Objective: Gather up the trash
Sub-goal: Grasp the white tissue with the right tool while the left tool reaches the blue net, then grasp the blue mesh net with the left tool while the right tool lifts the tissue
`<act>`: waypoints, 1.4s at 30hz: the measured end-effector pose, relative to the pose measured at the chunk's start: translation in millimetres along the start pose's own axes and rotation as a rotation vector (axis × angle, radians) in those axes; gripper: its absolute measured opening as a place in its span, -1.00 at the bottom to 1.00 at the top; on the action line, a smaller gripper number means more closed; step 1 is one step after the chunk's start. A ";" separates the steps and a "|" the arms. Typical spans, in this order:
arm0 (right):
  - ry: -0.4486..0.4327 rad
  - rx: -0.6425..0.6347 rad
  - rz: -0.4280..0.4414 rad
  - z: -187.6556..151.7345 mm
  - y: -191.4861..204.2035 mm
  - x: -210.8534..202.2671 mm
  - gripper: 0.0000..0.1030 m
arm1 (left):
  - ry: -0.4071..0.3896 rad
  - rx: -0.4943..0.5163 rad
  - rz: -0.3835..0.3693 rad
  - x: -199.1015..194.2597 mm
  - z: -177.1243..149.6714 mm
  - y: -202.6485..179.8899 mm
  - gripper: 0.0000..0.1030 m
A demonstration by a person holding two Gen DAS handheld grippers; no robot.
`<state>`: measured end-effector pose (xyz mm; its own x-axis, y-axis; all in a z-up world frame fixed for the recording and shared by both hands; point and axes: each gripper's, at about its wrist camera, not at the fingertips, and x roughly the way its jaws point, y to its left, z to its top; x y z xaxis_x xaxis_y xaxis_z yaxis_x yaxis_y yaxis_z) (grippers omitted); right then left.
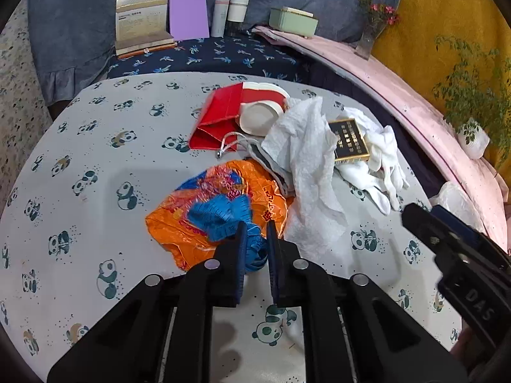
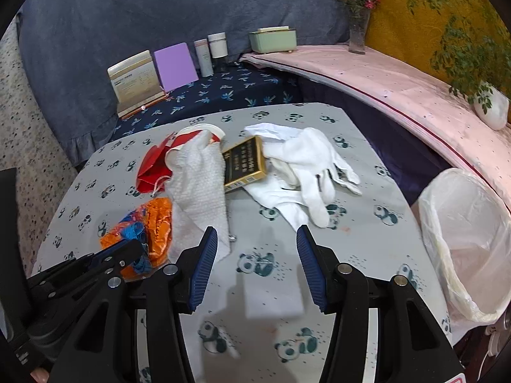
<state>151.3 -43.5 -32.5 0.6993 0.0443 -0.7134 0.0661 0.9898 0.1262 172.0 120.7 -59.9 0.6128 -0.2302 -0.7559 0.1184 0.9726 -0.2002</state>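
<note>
Trash pile on the desk (image 1: 80,146), covered by a panda-print cloth, as seen along both tools. The left tool (image 1: 255,233) is shown narrowed onto the blue measuring tape (image 1: 223,217), which lies bunched on the orange plastic bag (image 1: 191,223) at the near left of the pile; the blue pads appear pressed on a fold of the tape, though the contact itself is partly hidden by the fingers. The right tool (image 2: 257,239) is held about half open above bare cloth, with nothing between its fingers; the white paper towel (image 2: 198,172) lies just beyond its left finger, the white gloves (image 2: 306,166) just beyond its right. Behind these a black and gold box (image 2: 244,166), a red paper bag (image 2: 153,166) and a paper cup (image 1: 258,115) are heaped, touching one another. The lined bin (image 2: 463,239) stands at the desk's right edge.

Handling, as judged: tape and bag are light, limp and thin; the tape is likely to trail or uncoil when lifted, so a pinch across several bunched loops is favoured over a single strand; the bag film is slippery and is best gathered at a crumpled ridge. Towel and gloves are soft and compressible, and any raised fold serves; the box is stiff and is best taken across its narrow sides; the cup is crushable, so its rim is preferred.
</note>
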 end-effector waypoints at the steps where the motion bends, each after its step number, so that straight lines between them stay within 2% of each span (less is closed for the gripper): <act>1: 0.000 -0.002 0.007 1.2 3.1 1.4 -0.02 | -0.010 -0.006 -0.005 -4.3 0.7 2.2 -0.79; 10: 0.009 -0.015 0.079 17.1 31.4 23.8 -0.02 | -0.054 -0.073 -0.046 -27.5 7.0 26.5 -0.80; 18: 0.029 -0.038 0.083 22.9 50.6 51.5 -0.02 | -0.067 -0.103 -0.051 -33.1 6.4 41.9 -0.80; 20: 0.047 -0.047 0.075 20.6 52.4 61.4 -0.14 | -0.069 -0.108 -0.053 -34.7 4.8 44.3 -0.80; 22: 0.072 -0.051 0.084 16.9 51.4 68.6 -0.67 | -0.075 -0.111 -0.050 -36.6 4.1 46.5 -0.80; 25: 0.081 -0.042 0.103 13.3 50.3 67.5 -0.90 | -0.084 -0.116 -0.042 -40.3 3.8 48.7 -0.80; 27: 0.069 -0.035 0.114 13.4 48.6 60.7 -0.93 | -0.090 -0.115 -0.040 -43.1 4.4 48.3 -0.83; 28: 0.062 -0.030 0.120 14.0 47.2 56.6 -0.93 | -0.094 -0.112 -0.040 -45.1 5.1 47.4 -0.94; 36: -0.036 0.001 0.145 26.6 31.1 9.7 -0.94 | -0.139 -0.094 -0.035 -68.8 12.8 41.0 -0.95; 39: -0.048 0.014 0.152 27.2 22.4 -4.9 -0.94 | -0.145 -0.086 -0.011 -75.3 9.2 41.0 -0.93; 41: -0.052 0.017 0.149 24.0 17.2 -12.9 -0.94 | -0.120 -0.087 -0.003 -72.9 2.8 41.7 -0.83; 42: -0.055 0.017 0.144 22.1 15.1 -16.2 -0.94 | -0.110 -0.090 0.005 -71.6 -0.1 41.7 -0.60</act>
<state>156.6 -32.3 -3.8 0.7400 0.1776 -0.6487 -0.0258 0.9713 0.2365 133.0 177.8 -14.2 0.6961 -0.2160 -0.6847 0.0481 0.9656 -0.2556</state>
